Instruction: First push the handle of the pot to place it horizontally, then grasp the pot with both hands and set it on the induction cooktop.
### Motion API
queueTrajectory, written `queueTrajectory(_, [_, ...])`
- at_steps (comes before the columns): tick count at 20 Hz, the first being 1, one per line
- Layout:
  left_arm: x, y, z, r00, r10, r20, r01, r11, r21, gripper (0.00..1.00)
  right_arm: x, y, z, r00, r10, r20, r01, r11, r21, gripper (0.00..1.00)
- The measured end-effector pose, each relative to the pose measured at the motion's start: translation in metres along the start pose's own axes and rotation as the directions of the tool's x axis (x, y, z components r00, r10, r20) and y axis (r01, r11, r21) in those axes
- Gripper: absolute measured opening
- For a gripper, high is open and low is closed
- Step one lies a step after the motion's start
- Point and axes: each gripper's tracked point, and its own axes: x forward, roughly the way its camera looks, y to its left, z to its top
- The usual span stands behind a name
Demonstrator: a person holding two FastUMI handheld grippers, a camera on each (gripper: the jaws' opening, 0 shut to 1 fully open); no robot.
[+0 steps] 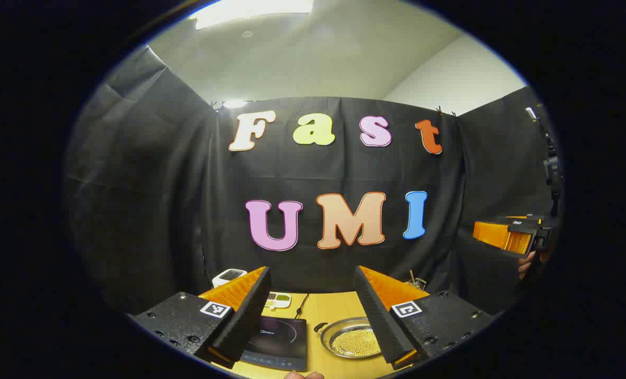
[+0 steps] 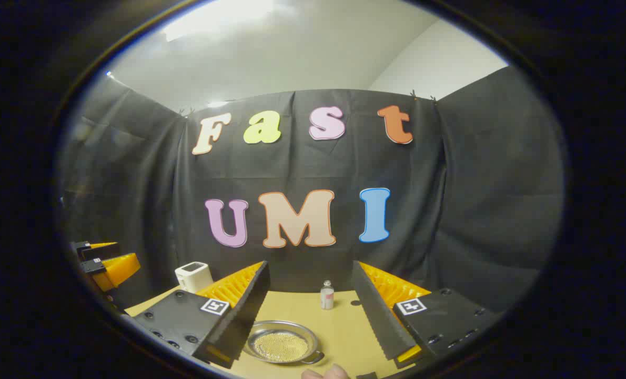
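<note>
The left hand-held gripper (image 1: 313, 316) is raised above the worktop (image 1: 339, 302). Its two fingers stand wide apart and hold nothing. Between them, in the left gripper view, lie the cooktop (image 1: 279, 342) and the pot (image 1: 351, 338).

The pot is a shallow metal pan with a perforated base. It rests flat on the worktop, just to the right of the cooktop and not on it. A small loop handle (image 1: 321, 328) projects from the pot rim on the side toward the cooktop.

The right hand-held gripper (image 2: 310, 316) is also raised, fingers wide apart and empty. In the right gripper view the pot (image 2: 283, 342) lies below and between the fingers, nearer the left finger, with a handle (image 2: 313, 358) at its near right rim.

Behind the pot, a small bottle (image 2: 326, 295) stands upright near the back edge of the worktop. A white device (image 2: 193, 276) sits at the back left corner.

Each gripper shows at the edge of the other's view: the right one (image 1: 510, 234) at far right, the left one (image 2: 108, 263) at far left.
</note>
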Motion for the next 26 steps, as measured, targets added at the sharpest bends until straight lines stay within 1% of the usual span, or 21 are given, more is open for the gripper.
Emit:
queueTrajectory(4, [0.003, 0.003, -0.004, 1.000, 0.001, -0.011, -0.001, 1.000, 0.003, 0.92, 0.003, 0.006, -0.005, 1.000, 0.008, -0.011, -0.009, 1.000, -0.007, 0.99])
queueTrajectory(5, [0.003, 0.005, -0.004, 1.000, 0.007, -0.007, -0.007, 1.000, 0.003, 0.95, 0.004, 0.006, -0.004, 1.000, 0.009, -0.009, -0.009, 1.000, -0.010, 0.99])
queueTrajectory(6, [0.004, 0.008, -0.003, 1.000, 0.012, -0.005, -0.012, 1.000, 0.002, 0.92, 0.005, 0.009, -0.005, 1.000, 0.011, -0.009, -0.011, 1.000, -0.012, 0.99])
queueTrajectory(10, [0.002, 0.012, -0.005, 1.000, 0.019, -0.002, -0.019, 1.000, -0.006, 0.92, 0.006, 0.014, -0.007, 1.000, 0.021, -0.015, -0.022, 1.000, -0.018, 0.99])
queueTrajectory(11, [0.002, 0.014, -0.007, 1.000, 0.020, -0.005, -0.020, 1.000, -0.006, 0.95, 0.006, 0.015, -0.007, 1.000, 0.022, -0.015, -0.022, 1.000, -0.022, 0.98])
queueTrajectory(12, [0.002, 0.014, -0.008, 1.000, 0.019, -0.007, -0.020, 1.000, -0.007, 0.95, 0.005, 0.016, -0.007, 1.000, 0.024, -0.016, -0.024, 0.999, -0.022, 0.98])
queueTrajectory(13, [0.000, 0.015, -0.009, 1.000, 0.020, -0.011, -0.020, 1.000, -0.008, 0.92, 0.005, 0.018, -0.007, 1.000, 0.025, -0.019, -0.026, 0.999, -0.020, 0.99])
queueTrajectory(16, [-0.001, 0.019, -0.011, 1.000, 0.025, -0.012, -0.026, 1.000, -0.011, 0.92, 0.006, 0.020, -0.008, 0.999, 0.027, -0.019, -0.027, 0.999, -0.023, 0.99])
queueTrajectory(17, [-0.002, 0.020, -0.010, 1.000, 0.026, -0.011, -0.026, 1.000, -0.011, 0.95, 0.006, 0.021, -0.009, 0.999, 0.027, -0.022, -0.027, 0.999, -0.025, 0.99])
queueTrajectory(18, [-0.003, 0.021, -0.011, 1.000, 0.025, -0.012, -0.025, 1.000, -0.010, 0.93, 0.006, 0.022, -0.011, 0.999, 0.027, -0.025, -0.028, 0.999, -0.026, 0.99])
queueTrajectory(19, [-0.004, 0.023, -0.011, 1.000, 0.023, -0.009, -0.023, 1.000, -0.010, 0.93, 0.006, 0.023, -0.012, 0.999, 0.024, -0.027, -0.025, 0.999, -0.027, 0.98])
queueTrajectory(20, [-0.004, 0.023, -0.011, 1.000, 0.020, -0.010, -0.020, 1.000, -0.007, 0.95, 0.009, 0.023, -0.014, 0.999, 0.020, -0.027, -0.021, 0.999, -0.029, 0.98])
queueTrajectory(21, [-0.004, 0.025, -0.012, 1.000, 0.018, -0.010, -0.018, 1.000, -0.004, 0.92, 0.009, 0.025, -0.013, 0.999, 0.019, -0.028, -0.019, 0.999, -0.031, 0.98])
queueTrajectory(23, [-0.004, 0.029, -0.014, 1.000, 0.013, -0.011, -0.013, 1.000, -0.004, 0.95, 0.010, 0.028, -0.015, 0.999, 0.015, -0.031, -0.016, 0.999, -0.039, 0.99])
queueTrajectory(24, [-0.004, 0.031, -0.014, 1.000, 0.009, -0.011, -0.009, 1.000, -0.007, 0.95, 0.011, 0.030, -0.016, 0.999, 0.013, -0.036, -0.014, 0.999, -0.044, 0.99])
queueTrajectory(25, [-0.004, 0.033, -0.015, 1.000, 0.004, -0.011, -0.004, 1.000, -0.011, 0.92, 0.013, 0.032, -0.017, 0.999, 0.010, -0.039, -0.012, 0.999, -0.046, 0.98])
queueTrajectory(26, [-0.003, 0.034, -0.017, 1.000, -0.001, -0.012, 0.001, 1.000, -0.014, 0.95, 0.013, 0.036, -0.022, 0.999, 0.013, -0.045, -0.015, 0.999, -0.048, 0.99])
